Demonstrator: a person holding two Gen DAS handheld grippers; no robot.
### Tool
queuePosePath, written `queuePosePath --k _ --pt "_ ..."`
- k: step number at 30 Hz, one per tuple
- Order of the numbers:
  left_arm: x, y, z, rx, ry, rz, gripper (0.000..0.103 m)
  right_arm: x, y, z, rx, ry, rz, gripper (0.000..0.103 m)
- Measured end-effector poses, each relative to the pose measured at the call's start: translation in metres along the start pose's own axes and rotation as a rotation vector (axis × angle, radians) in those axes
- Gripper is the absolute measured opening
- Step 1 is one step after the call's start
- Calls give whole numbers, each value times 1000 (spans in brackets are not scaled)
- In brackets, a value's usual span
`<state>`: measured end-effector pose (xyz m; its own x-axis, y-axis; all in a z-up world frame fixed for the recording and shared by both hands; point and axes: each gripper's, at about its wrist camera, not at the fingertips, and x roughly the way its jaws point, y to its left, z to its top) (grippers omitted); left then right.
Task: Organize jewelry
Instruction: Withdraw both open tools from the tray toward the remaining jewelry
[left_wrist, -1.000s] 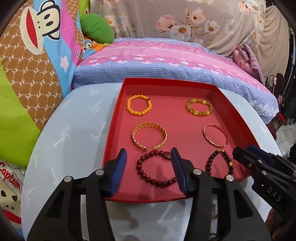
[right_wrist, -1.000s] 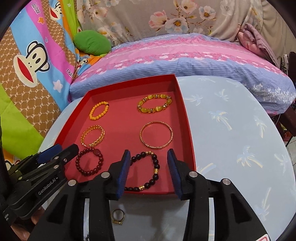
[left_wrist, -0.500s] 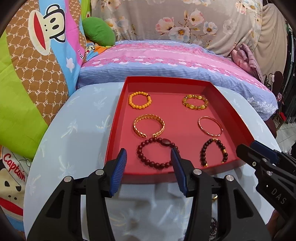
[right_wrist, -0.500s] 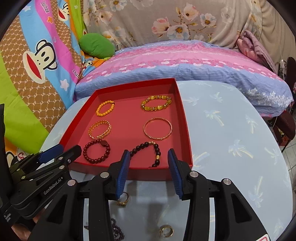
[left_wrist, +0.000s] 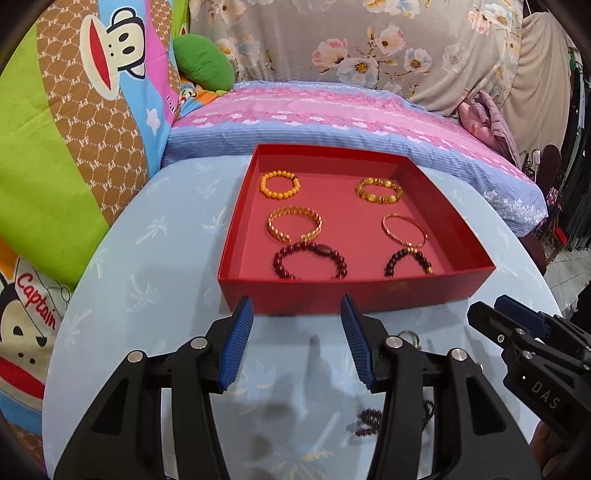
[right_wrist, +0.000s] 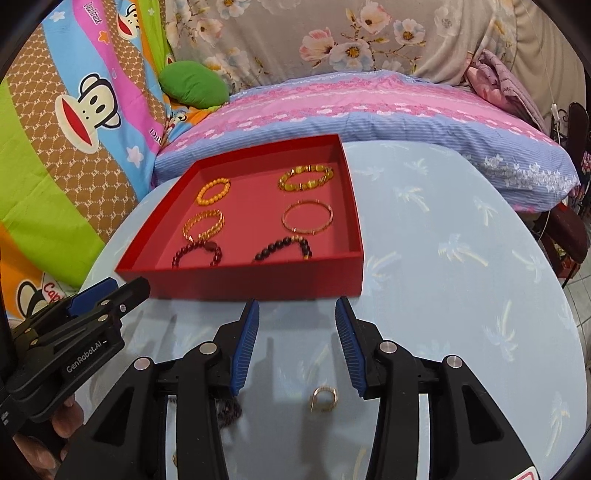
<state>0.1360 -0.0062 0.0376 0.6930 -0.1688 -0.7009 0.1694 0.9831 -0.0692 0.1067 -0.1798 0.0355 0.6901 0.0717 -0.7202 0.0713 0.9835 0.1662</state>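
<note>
Hovered just in front of the shallow red cardboard tray (right_wrist: 255, 284) with six bracelets laid in pairs inside, left gripper (left_wrist: 297, 343) and right gripper (right_wrist: 297, 345) both spread and empty, probably for the gold ring (right_wrist: 324, 398) on the table nearby.

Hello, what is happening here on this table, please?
A person holds two grippers over a round table, sorting jewelry. Six bracelets already lie in two columns inside the red tray. Both the left gripper and the right gripper are open and hold nothing, hovering in front of the tray. A gold ring and some dark beads are not yet put away.
</note>
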Motion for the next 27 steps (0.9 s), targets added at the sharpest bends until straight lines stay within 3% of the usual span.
queuePosePath --k 7,21,27 --pt "-2 0 -26 2 38 2 47 -3 1 -27 -1 41 12 42" --pt "-25 -23 -61 34 74 -92 47 -11 -16 -58 34 79 -11 42" --pt "-25 -41 -68 60 90 -123 56 -16 -21 -64 43 70 -9 42"
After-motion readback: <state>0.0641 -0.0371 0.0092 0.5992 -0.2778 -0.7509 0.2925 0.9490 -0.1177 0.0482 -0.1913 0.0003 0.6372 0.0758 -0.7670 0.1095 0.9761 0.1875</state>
